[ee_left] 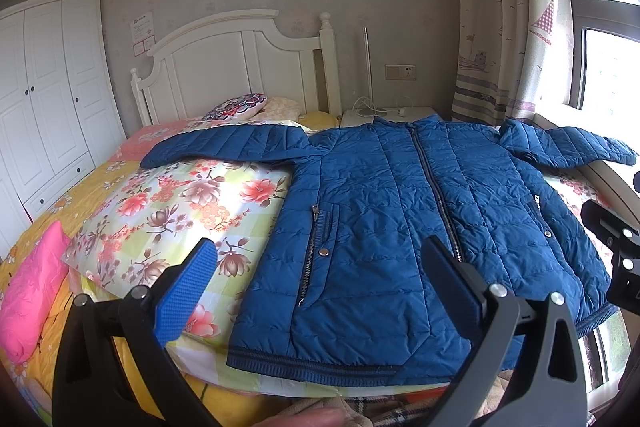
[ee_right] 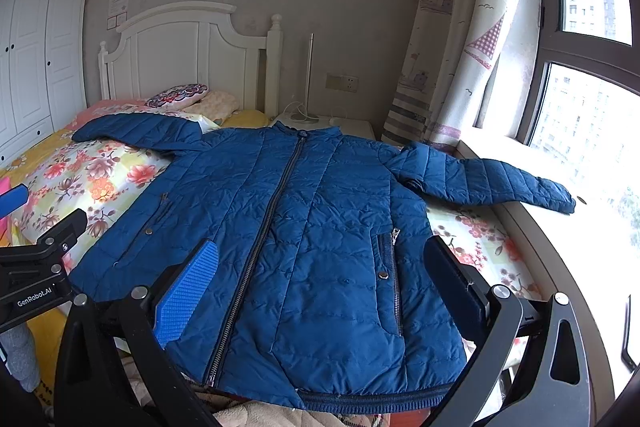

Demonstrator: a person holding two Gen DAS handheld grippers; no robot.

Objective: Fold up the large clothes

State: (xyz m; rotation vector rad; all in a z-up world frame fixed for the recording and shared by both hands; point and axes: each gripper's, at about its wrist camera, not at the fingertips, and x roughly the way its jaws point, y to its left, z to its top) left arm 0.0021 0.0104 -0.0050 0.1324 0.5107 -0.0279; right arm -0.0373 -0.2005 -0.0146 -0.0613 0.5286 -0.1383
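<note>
A blue quilted jacket (ee_left: 400, 219) (ee_right: 304, 235) lies flat and zipped on the bed, front up, collar toward the headboard. Its left sleeve (ee_left: 224, 147) stretches out over the floral quilt, and the right sleeve (ee_right: 488, 179) reaches onto the window sill. My left gripper (ee_left: 320, 255) hovers open above the jacket's hem on the left half, holding nothing. My right gripper (ee_right: 320, 255) hangs open above the hem on the right half, also holding nothing. Each gripper's body shows at the edge of the other view.
The floral quilt (ee_left: 180, 203) covers a yellow bedsheet (ee_left: 100, 179). A pink pillow (ee_left: 32, 291) lies at the left. Cushions rest by the white headboard (ee_left: 240, 59). A bedside table (ee_right: 352, 125), curtain (ee_right: 452, 27) and window sill (ee_right: 560, 211) border the right. A wardrobe (ee_left: 48, 99) stands left.
</note>
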